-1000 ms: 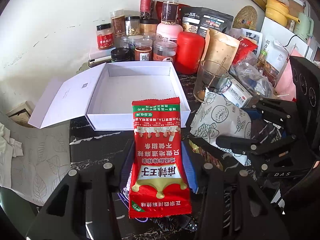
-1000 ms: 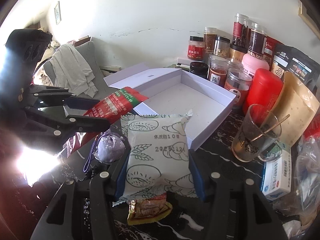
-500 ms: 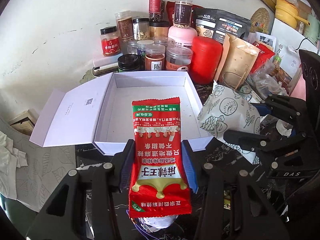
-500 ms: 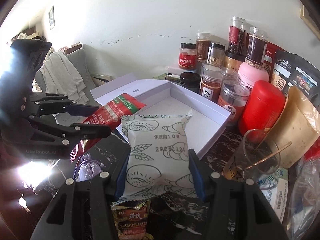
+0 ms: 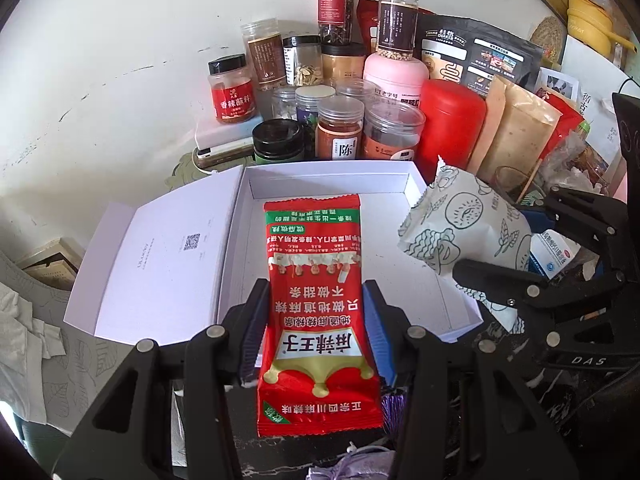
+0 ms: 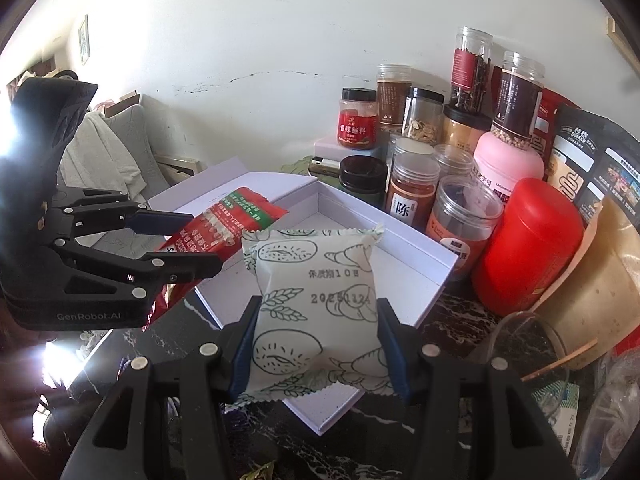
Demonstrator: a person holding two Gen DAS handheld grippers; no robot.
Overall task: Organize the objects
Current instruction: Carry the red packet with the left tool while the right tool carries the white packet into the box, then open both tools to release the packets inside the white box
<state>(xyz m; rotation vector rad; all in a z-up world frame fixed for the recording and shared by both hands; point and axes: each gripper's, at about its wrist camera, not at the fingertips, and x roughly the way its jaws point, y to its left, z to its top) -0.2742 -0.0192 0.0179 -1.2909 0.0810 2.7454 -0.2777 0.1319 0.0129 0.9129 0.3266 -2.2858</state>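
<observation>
Crowding behind white box (image 5: pixel 340 188), spice jars (image 5: pixel 340 128); claws pinching red packet (image 5: pixel 316 312), pale packet (image 6: pixel 316 312).

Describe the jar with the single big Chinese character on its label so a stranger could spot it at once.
Start at the open white box and look just past its far wall to the crowd of jars by the wall. In the front row, between the dark green black-lidded jar and a wider clear jar, stands the orange-powder jar. Only it wears a white label with one large character.
</observation>
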